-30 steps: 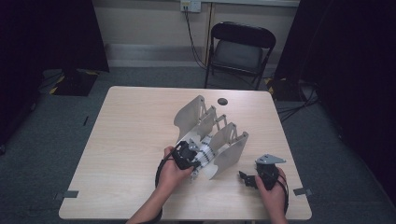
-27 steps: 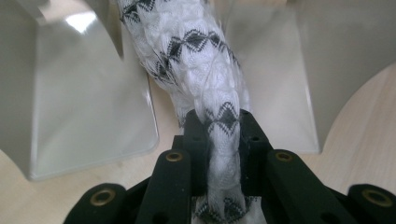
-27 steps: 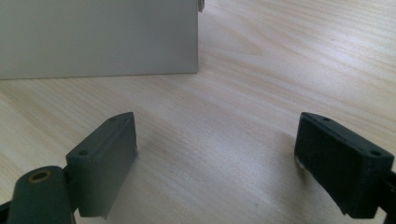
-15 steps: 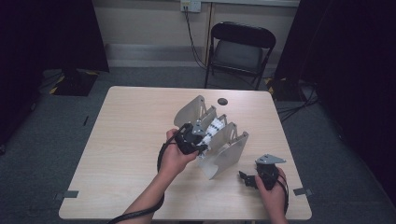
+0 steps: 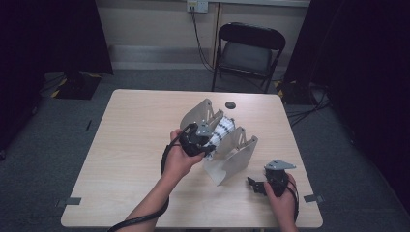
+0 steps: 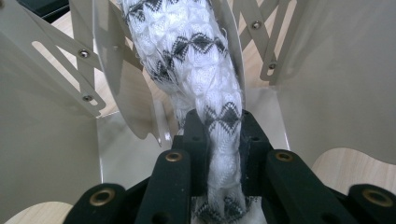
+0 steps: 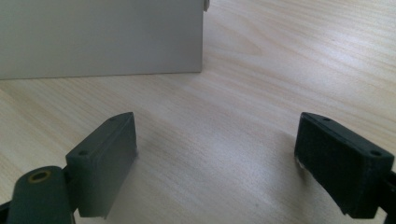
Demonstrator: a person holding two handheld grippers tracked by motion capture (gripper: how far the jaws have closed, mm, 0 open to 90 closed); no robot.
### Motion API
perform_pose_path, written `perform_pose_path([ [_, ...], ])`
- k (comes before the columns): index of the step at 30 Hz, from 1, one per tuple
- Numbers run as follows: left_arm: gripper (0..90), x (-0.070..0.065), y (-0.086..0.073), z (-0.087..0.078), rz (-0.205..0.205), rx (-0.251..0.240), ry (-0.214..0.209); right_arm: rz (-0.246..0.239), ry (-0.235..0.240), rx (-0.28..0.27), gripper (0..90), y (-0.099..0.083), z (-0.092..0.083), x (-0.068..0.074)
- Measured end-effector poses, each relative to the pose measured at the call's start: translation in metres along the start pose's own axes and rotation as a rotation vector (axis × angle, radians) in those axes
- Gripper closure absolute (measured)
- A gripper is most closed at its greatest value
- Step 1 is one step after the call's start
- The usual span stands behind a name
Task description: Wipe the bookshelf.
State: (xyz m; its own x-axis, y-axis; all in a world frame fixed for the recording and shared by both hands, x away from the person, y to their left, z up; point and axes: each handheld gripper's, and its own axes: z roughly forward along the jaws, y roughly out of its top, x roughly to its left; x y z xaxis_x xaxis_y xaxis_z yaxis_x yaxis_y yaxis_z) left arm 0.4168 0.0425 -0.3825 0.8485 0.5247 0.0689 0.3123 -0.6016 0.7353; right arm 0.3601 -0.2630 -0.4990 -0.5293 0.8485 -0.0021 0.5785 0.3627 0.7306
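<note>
Left gripper feeding a knitted sock into the folding rack

The left gripper [image 5: 200,140] is clamped tight on a white sock with black diamond bands [image 6: 205,70], which lies between two grey dividers of the expandable rack [image 5: 232,159] near the middle of the bench [image 5: 135,135]. To do this step well, I judge the sock should be kept centred in its slot and eased down along the dividers, not dragged against the scissor links, which could snag the knit. The right gripper [image 7: 217,163] rests on the bench near its front right corner, jaws spread wide with nothing between them; it could steady the rack's near panel if the rack slides.
</note>
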Motion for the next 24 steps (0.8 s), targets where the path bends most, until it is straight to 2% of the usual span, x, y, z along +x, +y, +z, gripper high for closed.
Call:
perform_pose_path([
  [4, 77.7, -0.002, -0.008, 0.008, -0.005, 0.019, -0.014, 0.0, 0.001, 0.001, 12.3, 0.0, 0.0, 0.0],
  [10, 77.6, -0.006, -0.034, 0.028, -0.031, 0.077, -0.043, -0.001, 0.001, 0.001, 12.3, 0.0, 0.0, 0.0],
  [13, 77.4, -0.008, -0.047, 0.038, -0.066, 0.086, -0.053, 0.0, 0.001, 0.0, 12.3, 0.0, 0.0, 0.0],
  [19, 77.1, -0.007, -0.064, 0.047, -0.098, 0.122, -0.057, -0.004, 0.002, 0.0, 12.3, 0.0, 0.0, 0.0],
  [24, 76.7, -0.006, -0.075, 0.046, -0.122, 0.134, -0.054, -0.003, 0.002, -0.001, 12.3, 0.0, 0.001, 0.0],
])
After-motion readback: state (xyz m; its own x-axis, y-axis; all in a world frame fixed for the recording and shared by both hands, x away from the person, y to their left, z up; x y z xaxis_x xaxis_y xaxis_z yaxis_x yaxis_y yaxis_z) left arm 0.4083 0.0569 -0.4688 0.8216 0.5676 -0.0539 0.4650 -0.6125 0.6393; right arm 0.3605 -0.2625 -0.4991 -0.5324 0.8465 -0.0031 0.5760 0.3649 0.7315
